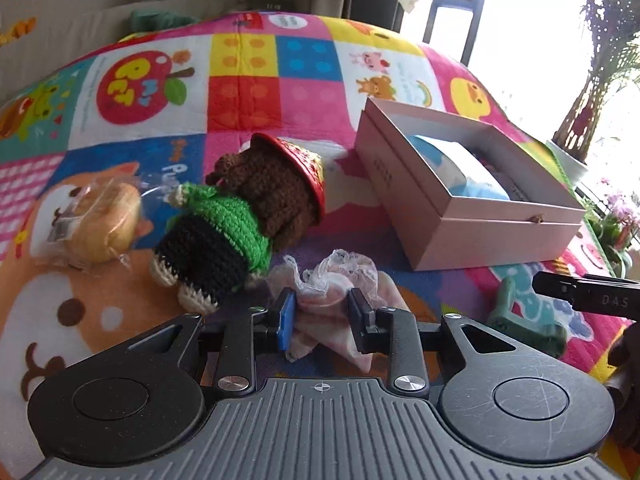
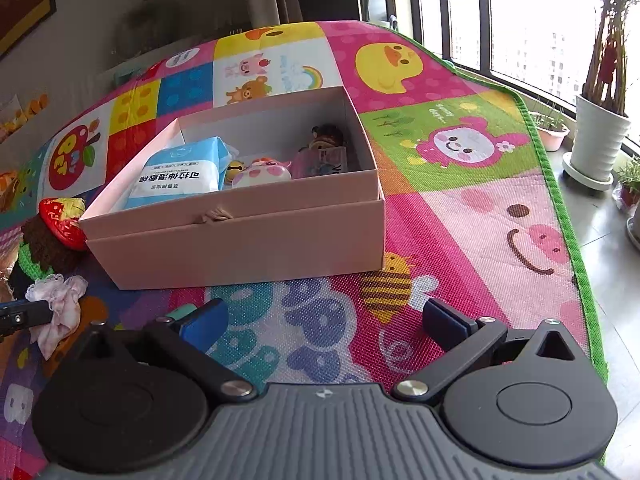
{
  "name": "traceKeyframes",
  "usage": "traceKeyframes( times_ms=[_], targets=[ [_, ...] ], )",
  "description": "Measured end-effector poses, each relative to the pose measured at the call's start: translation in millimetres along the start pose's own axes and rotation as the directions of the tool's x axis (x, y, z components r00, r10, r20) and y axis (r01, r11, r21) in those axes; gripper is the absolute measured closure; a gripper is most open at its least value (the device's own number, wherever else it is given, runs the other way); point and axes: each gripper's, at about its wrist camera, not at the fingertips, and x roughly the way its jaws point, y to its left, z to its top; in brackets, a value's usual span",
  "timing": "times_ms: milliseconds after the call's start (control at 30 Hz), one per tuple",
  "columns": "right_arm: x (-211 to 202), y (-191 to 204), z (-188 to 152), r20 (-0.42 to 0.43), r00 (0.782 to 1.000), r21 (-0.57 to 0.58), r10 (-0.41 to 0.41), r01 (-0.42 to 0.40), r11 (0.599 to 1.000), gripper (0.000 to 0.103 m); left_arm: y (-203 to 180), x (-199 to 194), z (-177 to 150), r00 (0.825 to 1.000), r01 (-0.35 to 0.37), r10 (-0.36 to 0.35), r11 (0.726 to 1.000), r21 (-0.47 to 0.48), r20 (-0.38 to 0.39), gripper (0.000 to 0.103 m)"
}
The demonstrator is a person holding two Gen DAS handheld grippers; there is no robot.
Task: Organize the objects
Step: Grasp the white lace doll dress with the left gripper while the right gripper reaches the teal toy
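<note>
Left wrist view shows my left gripper (image 1: 322, 316) with its jaws closed on a pink lace-trimmed cloth (image 1: 332, 284) low over the play mat (image 1: 256, 80), just in front of the crocheted doll (image 1: 236, 216) and a wrapped bun (image 1: 102, 226). Right wrist view has my right gripper (image 2: 326, 326) with jaws spread wide and holding nothing, facing the pink box (image 2: 240, 240), where a blue wipes pack (image 2: 180, 172) and small toys (image 2: 264, 172) lie inside.
</note>
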Motion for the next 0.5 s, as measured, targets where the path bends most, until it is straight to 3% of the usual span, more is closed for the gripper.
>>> traceKeyframes(
  times_ms=[333, 433, 500],
  targets=[
    [1.4, 1.2, 0.8, -0.020, 1.000, -0.023, 0.000, 0.000, 1.000, 0.000, -5.6, 8.6, 0.7, 1.000, -0.020, 0.021, 1.000, 0.011, -0.014, 0.072],
    [2.3, 4.0, 2.6, -0.038, 0.999, -0.055, -0.002, 0.000, 0.999, 0.000, -0.8, 1.6, -0.7, 0.999, 0.005, -0.006, 1.000, -0.014, -0.046, 0.074],
    [-3.4, 0.8, 3.3, -0.048, 0.998, -0.043, 0.050, -0.052, 0.998, 0.000, 3.8, -7.9, -6.6, 0.997, 0.044, -0.047, 0.998, -0.036, -0.068, 0.082]
  ],
)
